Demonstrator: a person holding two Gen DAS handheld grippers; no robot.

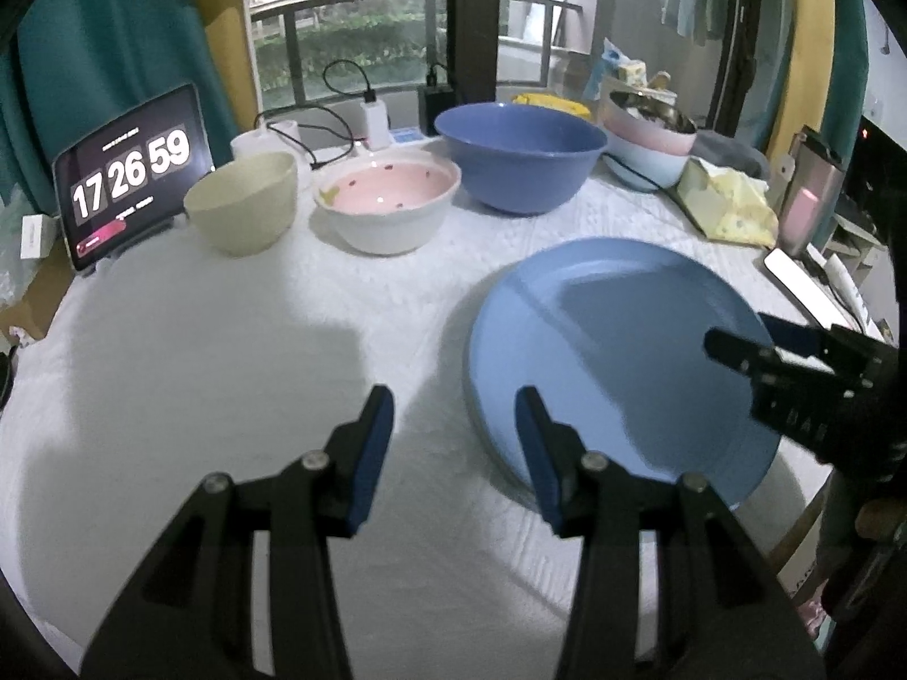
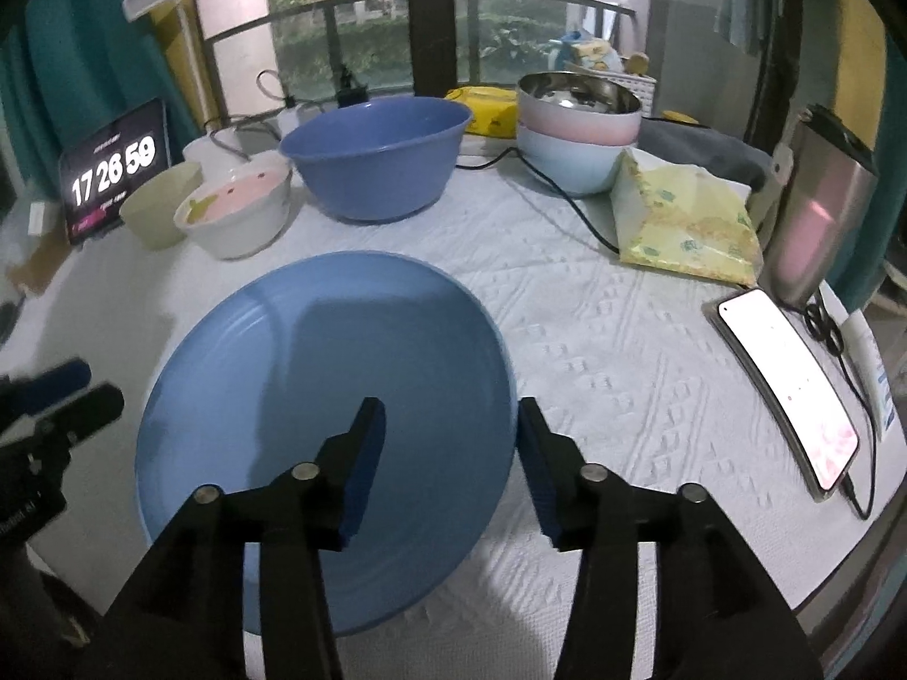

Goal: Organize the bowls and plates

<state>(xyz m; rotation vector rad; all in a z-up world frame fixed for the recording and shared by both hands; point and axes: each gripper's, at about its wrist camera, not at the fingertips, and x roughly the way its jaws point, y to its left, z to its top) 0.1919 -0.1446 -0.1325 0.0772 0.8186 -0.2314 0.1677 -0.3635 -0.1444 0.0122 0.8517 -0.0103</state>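
**Both tongs released around a blue plate, bowls waiting at the back**

The blue plate point(image 2: 317, 385) lies flat on the white-clothed surface point(image 2: 623, 351), near its front edge. The right tongs point(image 2: 450, 453) stand spread apart and grasp nothing: one finger hangs over the plate's inside, the other just beyond its right rim. Whether either finger touches the plate cannot be told. The left tongs point(image 1: 453, 442) are likewise released and empty, with one finger over bare cloth and the other over the plate's left rim. Along the back stand three loose bowls in a row: a cream bowl point(image 1: 242, 201), a pink-lined bowl point(image 1: 388, 207) and a large blue bowl point(image 1: 520, 156). Further right is a stack of bowls point(image 2: 578, 130) topped by a metal one. A tablet clock point(image 1: 133, 173), a phone point(image 2: 788, 391) and a flask point(image 2: 822, 209) sit at the edges.

The step in hand appears to be taking hold of the plate at its right rim. The next move would call for the right tongs to straddle that rim and close firmly, since a thin, smooth plate may slip or tip when lifted from one side.
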